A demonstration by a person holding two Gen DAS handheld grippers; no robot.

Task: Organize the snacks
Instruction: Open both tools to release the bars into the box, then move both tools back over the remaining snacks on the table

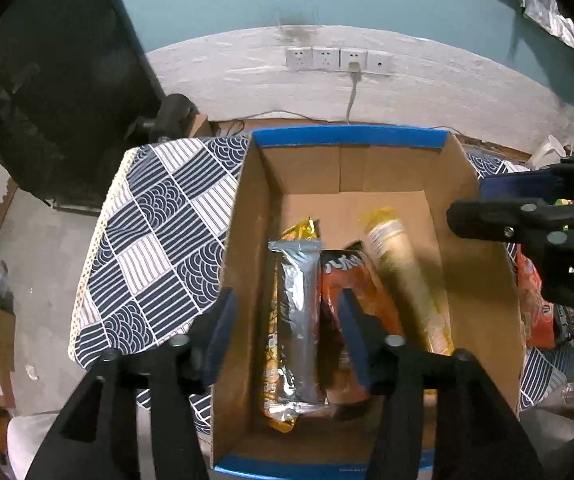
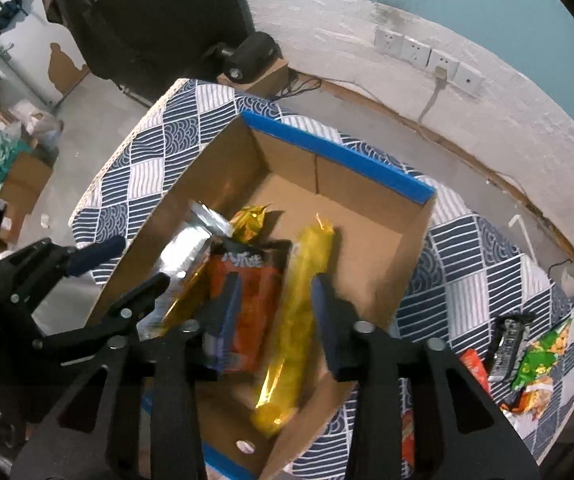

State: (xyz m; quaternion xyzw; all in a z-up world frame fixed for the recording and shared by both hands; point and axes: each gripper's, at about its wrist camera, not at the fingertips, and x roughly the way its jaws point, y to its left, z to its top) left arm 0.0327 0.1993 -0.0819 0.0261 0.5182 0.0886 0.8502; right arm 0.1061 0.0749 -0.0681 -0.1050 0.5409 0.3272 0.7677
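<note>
Box (image 2: 403, 264) | yellow snack tube (image 2: 299, 312) loose between parted right gripper (image 2: 275, 292) pads | left gripper (image 1: 287, 312) open above packets

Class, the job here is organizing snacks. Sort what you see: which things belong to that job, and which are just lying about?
Belongs to the job:
- cardboard box
- silver packet, orange packet and yellow tube pack, all in the box
- loose snack packets on the patterned cloth

Just lying about:
- wall sockets with a plugged-in cable
- black camera
- floor boxes
</note>
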